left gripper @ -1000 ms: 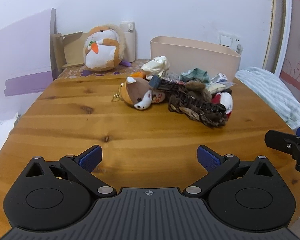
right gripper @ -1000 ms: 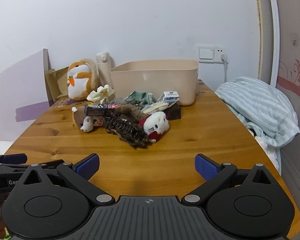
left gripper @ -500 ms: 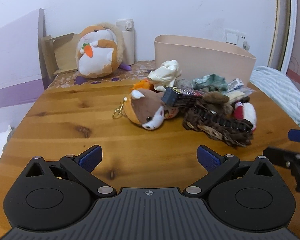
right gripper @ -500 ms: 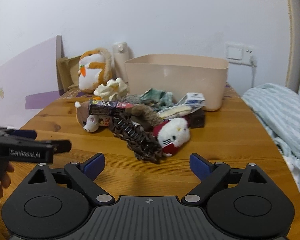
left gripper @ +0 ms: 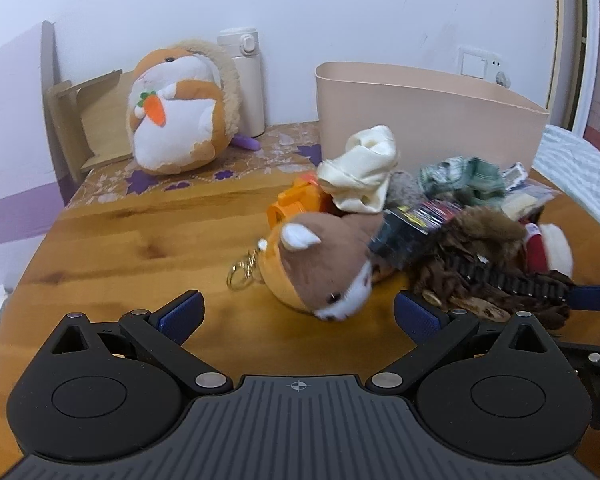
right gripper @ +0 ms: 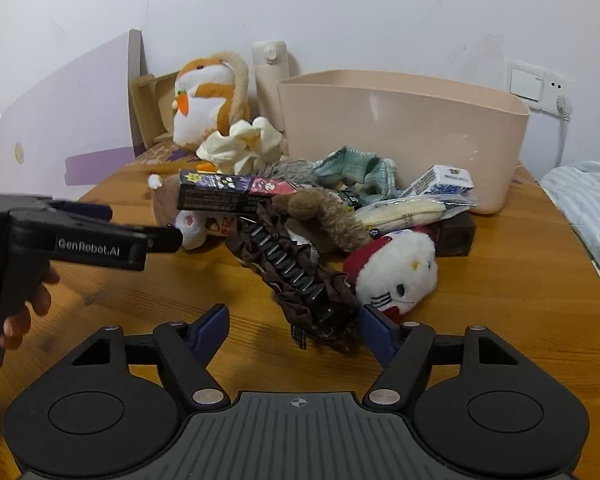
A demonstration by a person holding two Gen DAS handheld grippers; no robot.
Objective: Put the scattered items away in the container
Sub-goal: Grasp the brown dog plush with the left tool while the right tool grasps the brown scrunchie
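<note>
1. Starting out, by my reading: every loose item lies heaped on the table (right gripper: 500, 280) in front of the bin (right gripper: 400, 128). Nothing shows above the bin's rim, and its floor is hidden in both views, so all the tidying seems left to do.
2. At 9 o'clock in the right view, the left gripper (right gripper: 156, 236) reaches toward the heap; its own camera shows its jaws wide with nothing between them, the brown plush (left gripper: 320, 268) just beyond at 12 o'clock.
3. At centre, the right gripper (right gripper: 294, 322) has just been narrowing its jaws around the near end of the brown scrunchie (right gripper: 300, 280). The far pad sits close beside the fabric; I cannot see it pressing, so I judge nothing gripped yet.
4. Toward 2 o'clock lie the white plush (right gripper: 396, 272) and small carton (right gripper: 444, 180).
5. Only the left view shows the plush's keyring (left gripper: 242, 272) and the orange toy (left gripper: 296, 200) plainly; only the right view shows a hand (right gripper: 24, 304) and the carton's face.
</note>
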